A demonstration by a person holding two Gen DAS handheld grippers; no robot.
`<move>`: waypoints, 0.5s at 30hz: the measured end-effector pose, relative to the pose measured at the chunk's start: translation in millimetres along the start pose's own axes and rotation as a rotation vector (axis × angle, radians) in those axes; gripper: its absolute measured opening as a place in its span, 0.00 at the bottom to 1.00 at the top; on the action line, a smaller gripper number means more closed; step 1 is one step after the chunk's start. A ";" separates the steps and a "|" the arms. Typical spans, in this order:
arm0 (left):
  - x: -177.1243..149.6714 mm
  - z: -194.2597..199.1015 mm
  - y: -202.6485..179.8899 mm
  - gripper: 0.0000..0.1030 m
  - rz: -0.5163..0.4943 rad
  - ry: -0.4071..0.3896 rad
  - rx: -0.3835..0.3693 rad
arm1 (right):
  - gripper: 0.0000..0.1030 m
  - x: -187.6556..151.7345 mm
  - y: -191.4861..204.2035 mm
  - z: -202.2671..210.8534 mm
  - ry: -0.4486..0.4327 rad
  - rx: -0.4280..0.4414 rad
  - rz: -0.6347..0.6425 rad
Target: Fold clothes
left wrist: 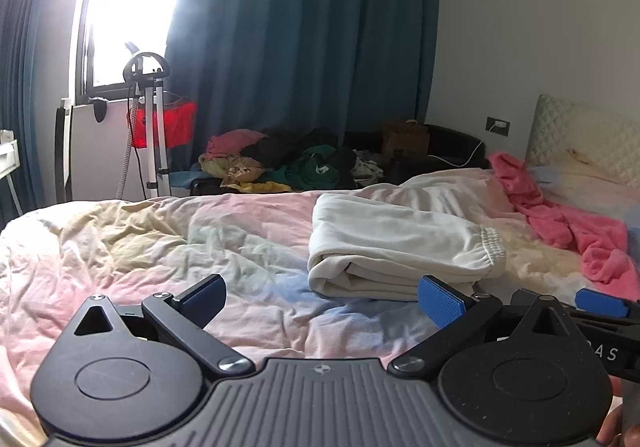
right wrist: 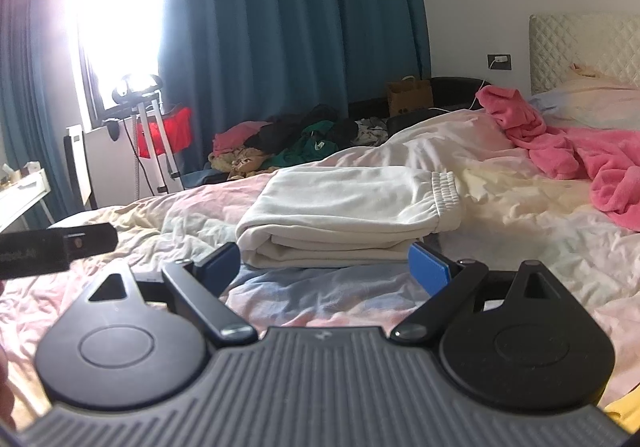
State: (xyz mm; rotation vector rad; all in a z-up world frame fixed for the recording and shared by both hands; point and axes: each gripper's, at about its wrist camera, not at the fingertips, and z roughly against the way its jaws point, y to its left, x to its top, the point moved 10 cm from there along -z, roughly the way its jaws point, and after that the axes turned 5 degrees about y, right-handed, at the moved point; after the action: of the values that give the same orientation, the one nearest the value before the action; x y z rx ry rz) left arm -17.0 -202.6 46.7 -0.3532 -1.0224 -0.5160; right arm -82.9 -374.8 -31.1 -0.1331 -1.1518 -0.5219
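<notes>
I see the folded white sweatpants [left wrist: 404, 243] lying on the bed [left wrist: 160, 247], on its rumpled pastel duvet, elastic cuff toward the headboard [right wrist: 584, 51]. My left gripper [left wrist: 322, 297] hovers over the duvet just short of the bundle, its blue-padded fingers [left wrist: 440, 301] spread wide and holding nothing. My right gripper [right wrist: 324, 267] sits close to the folded edge, fingers [right wrist: 428, 267] likewise apart and empty. A pink fleece blanket [right wrist: 580, 151] sprawls near the pillow, and a clothes pile [left wrist: 288, 163] lies beyond the bed.
</notes>
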 end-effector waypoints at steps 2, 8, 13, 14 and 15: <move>-0.6 -0.2 -0.5 1.00 -0.002 0.001 0.003 | 0.90 0.2 0.5 0.6 -0.003 0.001 0.003; 0.3 1.9 -1.3 1.00 0.003 -0.013 0.002 | 0.90 1.6 1.1 4.1 -0.014 0.009 0.008; -1.0 2.3 1.4 1.00 0.004 -0.011 0.008 | 0.90 2.3 1.6 5.0 -0.017 0.013 0.009; -1.4 2.2 2.2 1.00 0.005 -0.010 0.011 | 0.90 2.4 1.8 4.8 -0.015 0.014 0.009; -1.7 1.9 3.0 1.00 0.007 -0.007 0.012 | 0.90 2.4 1.9 4.5 -0.014 0.015 0.008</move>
State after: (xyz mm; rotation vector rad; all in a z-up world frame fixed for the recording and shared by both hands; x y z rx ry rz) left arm -17.3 -198.8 46.1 -0.3481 -1.0307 -0.5023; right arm -85.1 -372.3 -26.8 -0.1289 -1.1685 -0.5057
